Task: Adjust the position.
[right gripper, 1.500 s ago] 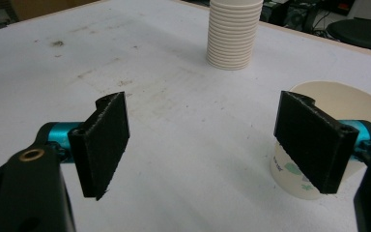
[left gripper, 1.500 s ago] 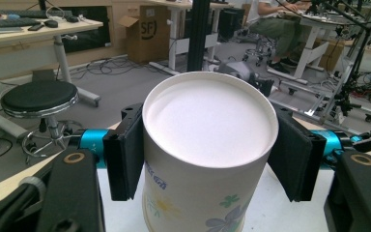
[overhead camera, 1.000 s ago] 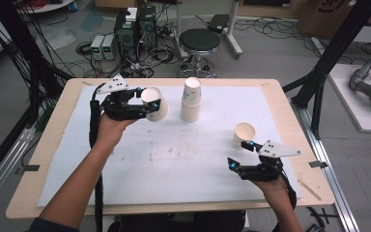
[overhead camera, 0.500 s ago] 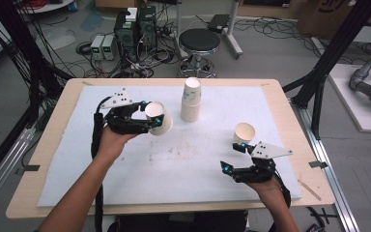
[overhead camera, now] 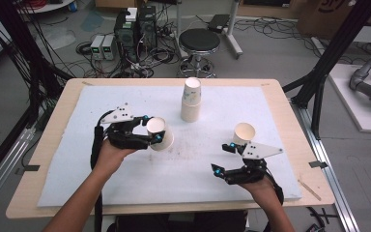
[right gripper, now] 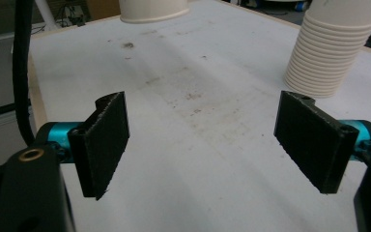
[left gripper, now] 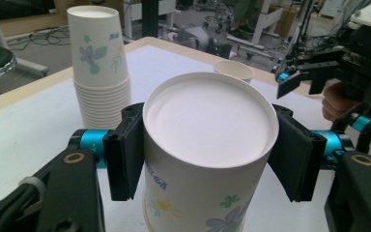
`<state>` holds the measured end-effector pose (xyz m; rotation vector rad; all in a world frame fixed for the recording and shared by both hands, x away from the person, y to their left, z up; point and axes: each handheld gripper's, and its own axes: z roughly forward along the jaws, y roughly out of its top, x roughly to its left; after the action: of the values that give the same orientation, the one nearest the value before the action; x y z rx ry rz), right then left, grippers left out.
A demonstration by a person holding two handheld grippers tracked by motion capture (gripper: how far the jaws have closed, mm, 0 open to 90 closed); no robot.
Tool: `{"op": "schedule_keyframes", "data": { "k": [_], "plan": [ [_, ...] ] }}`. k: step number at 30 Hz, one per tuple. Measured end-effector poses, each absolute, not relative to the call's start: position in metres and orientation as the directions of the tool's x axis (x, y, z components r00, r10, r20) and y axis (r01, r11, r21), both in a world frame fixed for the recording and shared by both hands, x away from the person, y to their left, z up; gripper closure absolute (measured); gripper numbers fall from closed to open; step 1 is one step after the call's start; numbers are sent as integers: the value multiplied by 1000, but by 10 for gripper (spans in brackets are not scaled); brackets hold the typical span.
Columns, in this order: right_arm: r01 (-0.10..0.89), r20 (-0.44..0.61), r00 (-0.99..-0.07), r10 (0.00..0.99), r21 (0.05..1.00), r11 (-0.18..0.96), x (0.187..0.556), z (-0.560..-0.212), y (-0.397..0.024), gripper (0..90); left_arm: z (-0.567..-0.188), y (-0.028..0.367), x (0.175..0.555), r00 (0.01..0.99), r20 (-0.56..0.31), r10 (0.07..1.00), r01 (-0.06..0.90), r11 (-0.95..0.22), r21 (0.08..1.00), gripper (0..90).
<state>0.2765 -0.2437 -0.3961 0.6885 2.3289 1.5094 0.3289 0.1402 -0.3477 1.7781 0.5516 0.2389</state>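
Note:
My left gripper (overhead camera: 153, 128) is shut on a flower-printed paper cup (overhead camera: 161, 135), which hangs tilted just above the white mat, left of centre. In the left gripper view both pads clamp the cup (left gripper: 207, 145) near its round white end. A stack of upturned paper cups (overhead camera: 191, 99) stands at the back middle, with a single upright cup (overhead camera: 244, 133) to the right. My right gripper (overhead camera: 223, 157) sits near the front right, beside that single cup, jaws open. Nothing lies between its pads (right gripper: 101, 140), just stained mat.
The white mat (overhead camera: 125, 183) covers a wooden table (overhead camera: 34, 174). Beyond the far edge stand a black stool (overhead camera: 199, 41) and electronics with cables on the floor. Black frame legs flank the table on both sides.
My left gripper has carried the cup away from the stack, toward the near side and lower over the mat. The right gripper has slid a little left, still open.

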Motion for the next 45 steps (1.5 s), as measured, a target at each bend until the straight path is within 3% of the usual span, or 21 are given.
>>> {"op": "schedule_keyframes", "data": {
  "k": [45],
  "plan": [
    [165, 59, -965, 254, 892, 422, 298, -395, -150, 204, -362, 111, 303, 953, -165, 254, 228, -242, 943, 361]
  ]
}}
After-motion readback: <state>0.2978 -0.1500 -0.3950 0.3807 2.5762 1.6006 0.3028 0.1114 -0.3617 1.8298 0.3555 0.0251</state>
